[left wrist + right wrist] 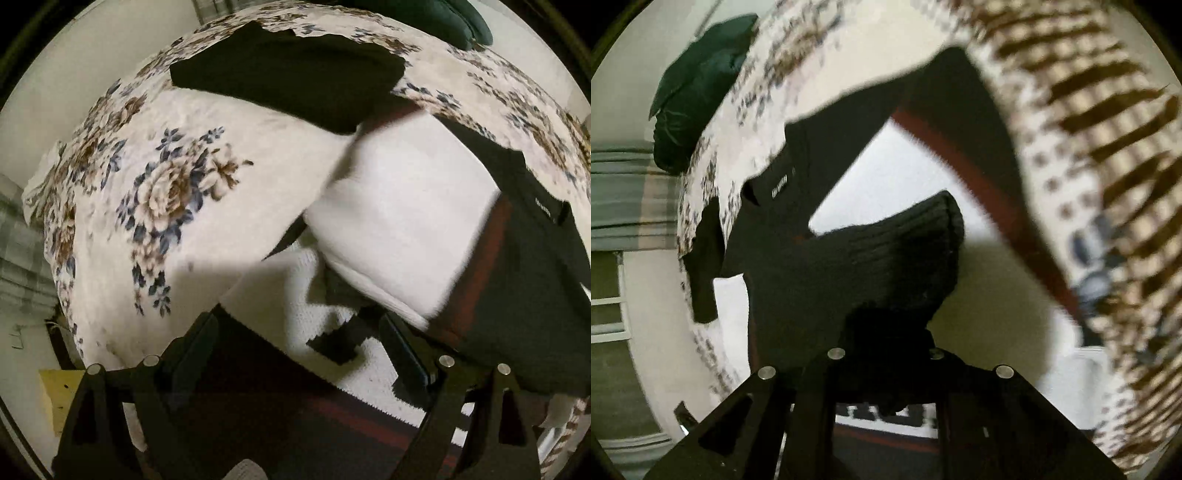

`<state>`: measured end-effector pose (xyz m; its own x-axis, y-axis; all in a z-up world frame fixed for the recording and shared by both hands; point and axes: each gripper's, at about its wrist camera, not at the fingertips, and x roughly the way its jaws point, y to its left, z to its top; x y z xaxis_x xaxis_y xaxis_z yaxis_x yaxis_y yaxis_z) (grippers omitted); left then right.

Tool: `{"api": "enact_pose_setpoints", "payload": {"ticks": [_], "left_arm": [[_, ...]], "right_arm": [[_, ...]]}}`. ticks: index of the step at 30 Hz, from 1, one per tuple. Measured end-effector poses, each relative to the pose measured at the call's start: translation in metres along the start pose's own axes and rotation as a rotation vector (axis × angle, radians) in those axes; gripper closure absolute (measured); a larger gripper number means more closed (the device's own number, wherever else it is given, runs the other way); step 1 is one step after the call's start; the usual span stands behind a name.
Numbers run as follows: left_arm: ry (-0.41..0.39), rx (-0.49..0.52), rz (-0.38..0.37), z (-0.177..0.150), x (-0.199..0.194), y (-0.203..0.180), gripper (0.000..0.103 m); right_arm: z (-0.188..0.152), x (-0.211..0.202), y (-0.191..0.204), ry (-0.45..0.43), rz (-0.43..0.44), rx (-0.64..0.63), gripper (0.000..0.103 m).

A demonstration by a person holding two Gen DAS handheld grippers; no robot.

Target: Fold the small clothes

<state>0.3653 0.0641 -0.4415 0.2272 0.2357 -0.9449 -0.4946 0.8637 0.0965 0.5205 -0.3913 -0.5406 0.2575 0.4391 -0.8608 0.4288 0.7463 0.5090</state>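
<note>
A white, black and red-striped sweater (406, 221) lies spread on the floral blanket (166, 192). My left gripper (299, 347) hovers over its near edge with the jaws wide apart and nothing pinched between them; white knit and a dark striped band show below. In the right wrist view, my right gripper (886, 343) is shut on the sweater's black ribbed cuff (886, 266), which bunches up out of the jaws. Beyond it lie the sweater's black part with a small label (779, 188) and a red stripe (960, 158). The right fingertips are hidden by cloth.
A second black garment (288, 74) lies flat farther back on the blanket, seen too as a black garment (705, 258) at the left. A dark green bundle (454, 18) sits at the bed's far edge. The floor (22, 92) shows past the bed's left side.
</note>
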Motion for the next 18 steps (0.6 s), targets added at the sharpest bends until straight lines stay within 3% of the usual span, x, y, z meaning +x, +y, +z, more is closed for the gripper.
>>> {"api": "enact_pose_setpoints", "payload": {"ticks": [12, 15, 16, 18], "left_arm": [[-0.088, -0.014, -0.072, 0.052, -0.019, 0.0, 0.014], [-0.088, -0.01, -0.085, 0.07, -0.013, -0.004, 0.014], [-0.09, 0.022, -0.081, 0.078, -0.007, -0.012, 0.014], [-0.086, 0.096, -0.022, 0.086, 0.011, -0.027, 0.014]], "right_arm": [[0.007, -0.023, -0.036, -0.059, -0.142, 0.007, 0.091], [0.003, -0.014, -0.047, -0.026, -0.159, 0.019, 0.091], [0.002, -0.008, -0.051, -0.001, -0.16, 0.027, 0.089], [0.004, -0.001, -0.059, 0.026, -0.146, 0.039, 0.071]]}}
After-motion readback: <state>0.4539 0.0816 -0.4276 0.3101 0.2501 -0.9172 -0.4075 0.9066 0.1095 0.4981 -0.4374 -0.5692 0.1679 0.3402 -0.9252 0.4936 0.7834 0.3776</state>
